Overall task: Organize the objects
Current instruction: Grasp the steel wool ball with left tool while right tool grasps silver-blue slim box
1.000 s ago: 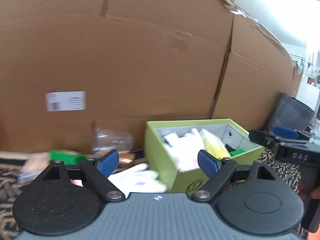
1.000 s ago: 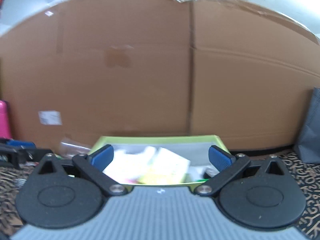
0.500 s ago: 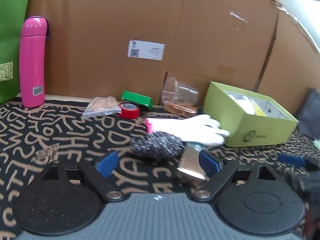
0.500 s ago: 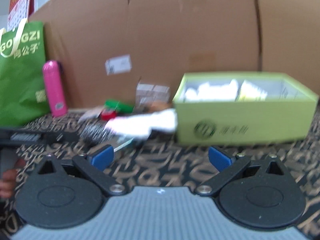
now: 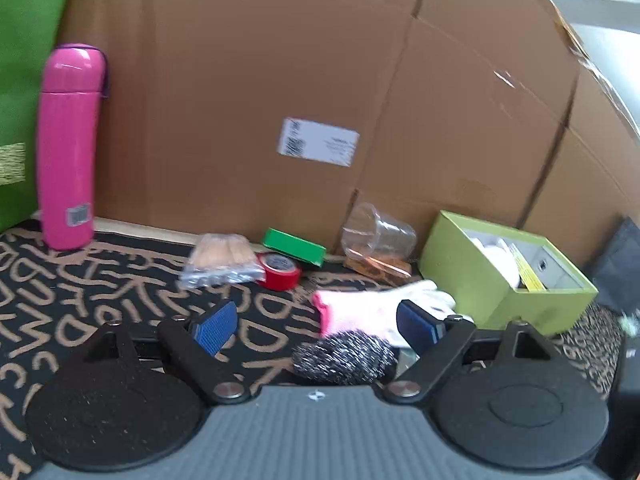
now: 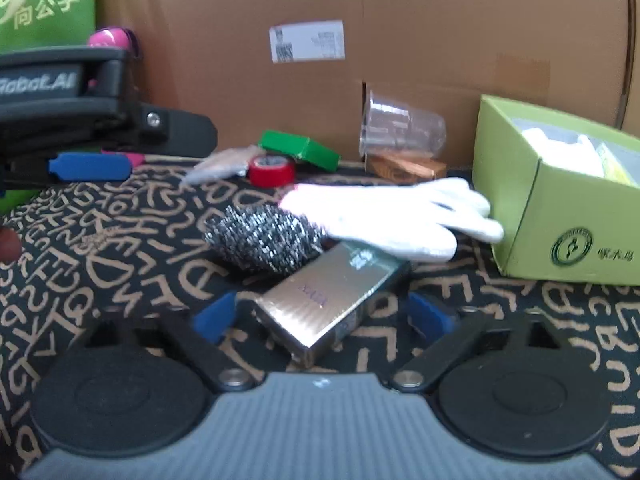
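Gold box (image 6: 332,304) sits between the right gripper (image 6: 324,318) jaws, which have just been closing, not yet touching; next, pinch it. Left gripper (image 5: 316,324) jaws gape, empty.

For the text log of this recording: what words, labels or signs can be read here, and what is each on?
"Robot.AI": on the left gripper body.
"GZI" and "向公子": green bag.
White shipping label on the cardboard wall: blurred, unreadable.
Round logo on the lime box: characters beside it too blurred.
Gold box: print unreadable.
Pink bottle sticker: barcode only.
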Demonstrator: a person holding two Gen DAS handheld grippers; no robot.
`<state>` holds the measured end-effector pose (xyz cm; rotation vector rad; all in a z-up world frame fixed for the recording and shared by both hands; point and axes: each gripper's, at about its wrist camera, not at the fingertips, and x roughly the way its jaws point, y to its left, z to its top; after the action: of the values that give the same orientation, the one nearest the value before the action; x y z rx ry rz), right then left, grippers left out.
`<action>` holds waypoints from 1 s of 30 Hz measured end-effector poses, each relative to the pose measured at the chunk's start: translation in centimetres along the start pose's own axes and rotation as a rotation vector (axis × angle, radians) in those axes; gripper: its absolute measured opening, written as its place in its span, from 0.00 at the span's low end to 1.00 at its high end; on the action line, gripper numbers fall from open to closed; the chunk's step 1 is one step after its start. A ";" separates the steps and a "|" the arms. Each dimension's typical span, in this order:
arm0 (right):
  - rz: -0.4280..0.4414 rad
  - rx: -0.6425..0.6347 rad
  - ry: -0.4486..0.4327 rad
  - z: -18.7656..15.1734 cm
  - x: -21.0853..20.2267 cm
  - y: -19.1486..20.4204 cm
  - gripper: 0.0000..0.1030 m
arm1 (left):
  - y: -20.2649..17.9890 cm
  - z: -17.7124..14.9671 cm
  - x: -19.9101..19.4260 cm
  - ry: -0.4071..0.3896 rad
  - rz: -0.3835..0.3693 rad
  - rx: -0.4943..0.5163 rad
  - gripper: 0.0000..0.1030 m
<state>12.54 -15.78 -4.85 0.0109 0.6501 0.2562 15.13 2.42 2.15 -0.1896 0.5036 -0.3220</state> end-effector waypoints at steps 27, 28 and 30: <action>-0.079 -0.001 -0.050 -3.0 -8.4 -6.5 0.56 | -3.3 -3.6 -0.7 0.111 -0.119 0.102 0.71; -0.080 0.002 -0.050 -2.9 -8.3 -6.5 0.56 | -3.5 -3.3 -0.5 0.114 -0.159 0.113 0.72; -0.076 0.009 -0.050 -2.9 -8.0 -6.6 0.56 | -4.4 -2.7 0.4 0.118 -0.243 0.153 0.77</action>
<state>6.18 -24.27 -3.00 0.0010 0.6011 0.1792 12.98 -2.06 0.73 -0.0834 0.5712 -0.6096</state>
